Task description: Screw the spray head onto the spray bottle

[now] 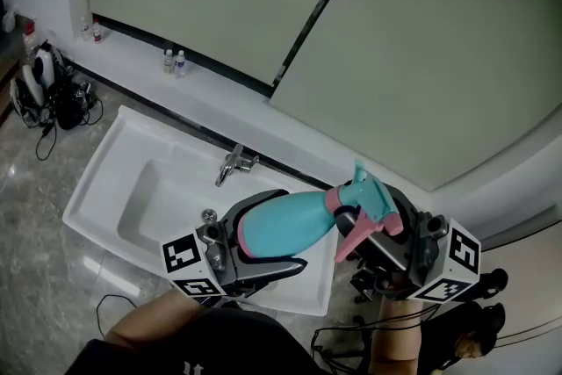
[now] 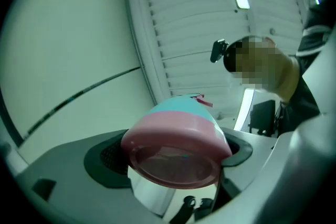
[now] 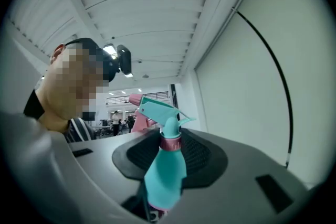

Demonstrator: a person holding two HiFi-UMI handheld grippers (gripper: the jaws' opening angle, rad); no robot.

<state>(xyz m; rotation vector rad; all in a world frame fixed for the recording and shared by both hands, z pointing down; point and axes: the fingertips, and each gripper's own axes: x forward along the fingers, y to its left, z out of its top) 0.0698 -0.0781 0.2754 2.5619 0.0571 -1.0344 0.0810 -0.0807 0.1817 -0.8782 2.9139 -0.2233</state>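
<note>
In the head view a teal spray bottle [image 1: 285,224] with a pink base lies nearly level above the sink's right end. Its teal and pink spray head [image 1: 364,198] sits on the neck and points right. My left gripper [image 1: 268,234] is shut on the bottle at its pink base end. My right gripper [image 1: 369,228] is shut on the spray head at the pink collar. The left gripper view shows the bottle's pink bottom [image 2: 178,139] filling the gap between the jaws. In the right gripper view the spray head [image 3: 160,113] stands between the dark pads [image 3: 194,157].
A white sink [image 1: 132,180] with a chrome faucet [image 1: 235,162] lies below the bottle. Small bottles [image 1: 174,61] stand on the ledge behind it. Cables and devices [image 1: 53,97] sit at the left. Dark gear [image 1: 474,320] lies on the floor at lower right.
</note>
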